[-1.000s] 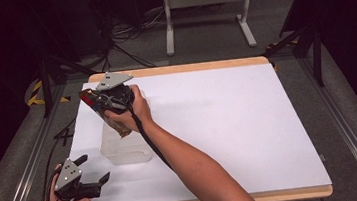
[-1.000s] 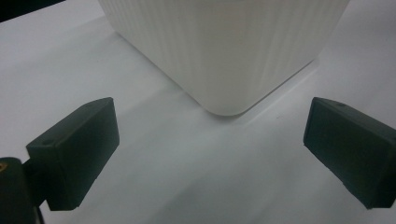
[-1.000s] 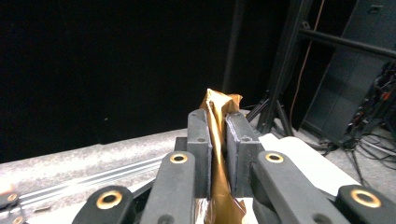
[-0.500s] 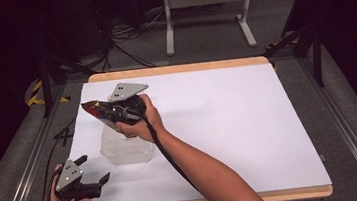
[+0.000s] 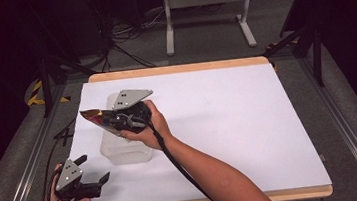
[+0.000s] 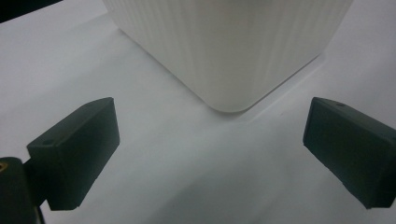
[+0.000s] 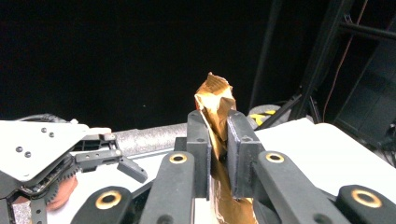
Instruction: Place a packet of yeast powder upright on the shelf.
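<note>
Table [image 5: 229, 125], centre of frame: white sheet over the top, wooden edge showing at far and near sides. One translucent plastic container [image 5: 121, 149] stands on the sheet, left of centre; contents, if any, not discernible from above.

In the high view, your right gripper [image 5: 111, 123] sits left of centre, its jaws clamping the wrapper [image 5: 93, 117] above the far edge of the container [image 5: 124, 149]. That container stands on the surface [image 5: 229, 125]. Your left gripper [image 5: 93, 171] rests at the lower left of the frame, just beside the container's near corner.
</note>
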Action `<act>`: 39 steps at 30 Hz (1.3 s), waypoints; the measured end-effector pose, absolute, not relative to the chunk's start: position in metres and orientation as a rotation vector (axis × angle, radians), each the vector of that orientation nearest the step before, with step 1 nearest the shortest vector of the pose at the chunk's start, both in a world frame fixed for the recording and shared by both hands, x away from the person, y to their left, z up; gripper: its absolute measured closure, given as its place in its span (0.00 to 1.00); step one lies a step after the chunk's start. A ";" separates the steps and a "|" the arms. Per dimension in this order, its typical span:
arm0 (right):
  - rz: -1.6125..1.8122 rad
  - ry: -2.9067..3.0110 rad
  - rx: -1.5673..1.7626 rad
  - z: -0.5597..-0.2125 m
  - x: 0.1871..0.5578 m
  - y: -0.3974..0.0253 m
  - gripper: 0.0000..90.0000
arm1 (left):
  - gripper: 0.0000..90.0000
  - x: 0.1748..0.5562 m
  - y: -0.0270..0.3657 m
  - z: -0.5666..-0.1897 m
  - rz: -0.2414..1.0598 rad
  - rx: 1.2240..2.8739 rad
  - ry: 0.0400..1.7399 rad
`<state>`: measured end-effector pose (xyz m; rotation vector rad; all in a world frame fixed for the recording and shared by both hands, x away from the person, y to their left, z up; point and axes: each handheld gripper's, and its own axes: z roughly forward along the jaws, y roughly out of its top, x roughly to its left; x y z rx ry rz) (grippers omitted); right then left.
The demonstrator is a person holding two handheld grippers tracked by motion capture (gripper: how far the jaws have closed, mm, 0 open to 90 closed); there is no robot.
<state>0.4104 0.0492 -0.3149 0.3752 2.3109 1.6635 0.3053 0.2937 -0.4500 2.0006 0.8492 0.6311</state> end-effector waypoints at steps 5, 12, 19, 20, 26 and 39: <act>1.623 2.332 0.418 -0.317 0.414 0.044 0.92 | 0.05 0.306 0.293 -0.451 0.627 2.006 0.851; 1.638 2.379 0.441 -0.329 0.424 0.033 0.91 | 0.05 0.306 0.293 -0.451 0.626 2.007 0.851; 1.606 2.475 0.410 -0.327 0.430 0.032 0.88 | 0.05 0.306 0.292 -0.451 0.623 2.009 0.851; 1.577 2.485 0.402 -0.326 0.429 0.034 0.88 | 0.05 0.306 0.292 -0.451 0.623 2.011 0.852; 1.419 2.561 0.323 -0.315 0.429 0.039 0.90 | 0.05 0.306 0.293 -0.451 0.614 2.007 0.853; 1.481 2.458 0.336 -0.304 0.437 0.032 0.95 | 0.05 0.307 0.292 -0.451 0.614 2.013 0.856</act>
